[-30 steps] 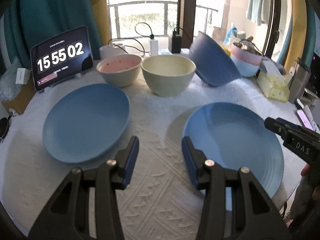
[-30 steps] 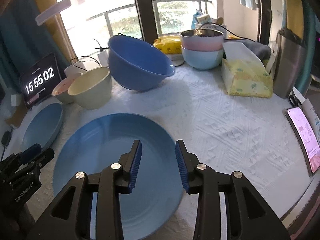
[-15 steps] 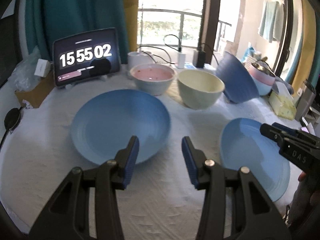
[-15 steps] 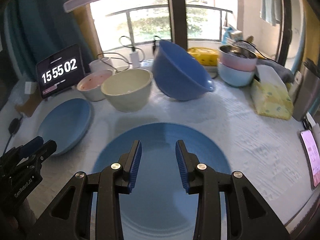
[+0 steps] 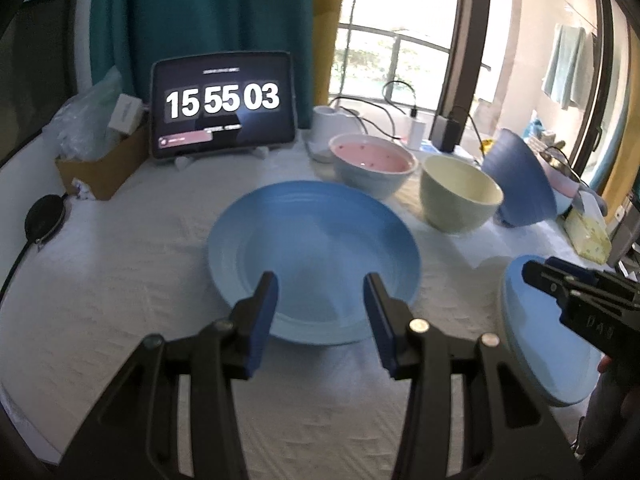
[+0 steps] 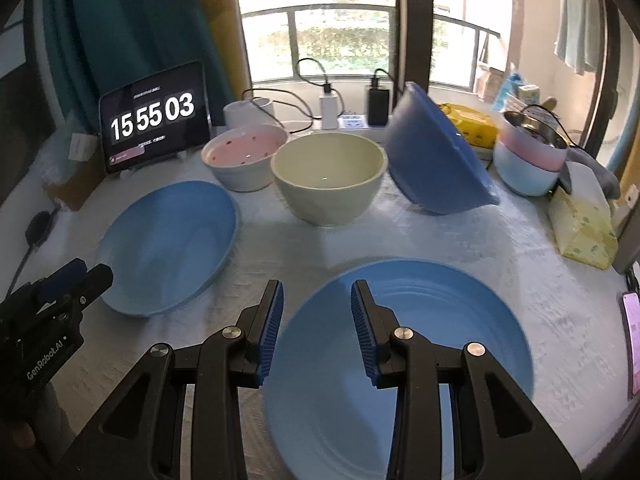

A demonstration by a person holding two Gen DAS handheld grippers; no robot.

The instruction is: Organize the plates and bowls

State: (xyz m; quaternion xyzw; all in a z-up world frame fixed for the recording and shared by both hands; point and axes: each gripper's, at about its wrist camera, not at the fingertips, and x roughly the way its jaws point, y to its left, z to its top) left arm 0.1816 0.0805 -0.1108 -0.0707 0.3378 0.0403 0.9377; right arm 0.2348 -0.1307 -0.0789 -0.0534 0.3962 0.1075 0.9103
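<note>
So both grippers were hanging over the desk (image 5: 120,272) with nothing in them. The left gripper (image 5: 320,294) had its jaws parted and empty, and the left blue plate (image 5: 314,260) sat flat on the white cloth right ahead of and under the jaw tips, its near rim showing through the gap. The right gripper (image 6: 317,302) was the same deal: jaws apart, gripping nothing, with the right blue plate (image 6: 440,320) lying below them, mostly under the right-hand jaw and spreading out to that side.

Past the jaws, further back, the bowls stood in a row: pink bowl (image 6: 244,156), then the cream bowl (image 6: 328,176) beside it, then the dark blue bowl (image 6: 432,160), which was tipped up on its side. Further out to the right of that were two stacked bowls (image 6: 528,160) next to a yellow tissue pack (image 6: 580,224). A tablet clock (image 5: 222,104) stood at the back left.
</note>
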